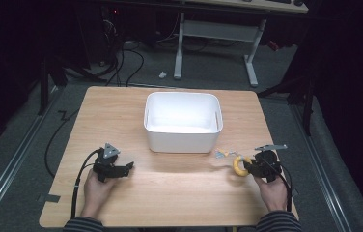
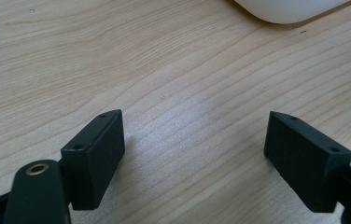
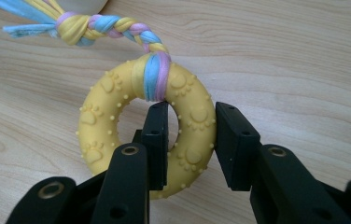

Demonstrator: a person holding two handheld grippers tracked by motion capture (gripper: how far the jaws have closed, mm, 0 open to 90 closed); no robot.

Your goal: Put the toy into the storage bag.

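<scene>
Yellow ring toy (image 3: 183, 126), rim pinched in right claw (image 3: 190, 140)

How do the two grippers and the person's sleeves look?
Both the left gripper and the right gripper are black, with flat rectangular jaws and round brass-coloured holes in their links. Each carries a grey three-cornered plate on top and trails a black cable. The sleeves are dark with thin light stripes.

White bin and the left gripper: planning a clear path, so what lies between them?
Bare wood between the left gripper and white bin, per the high view.
</scene>
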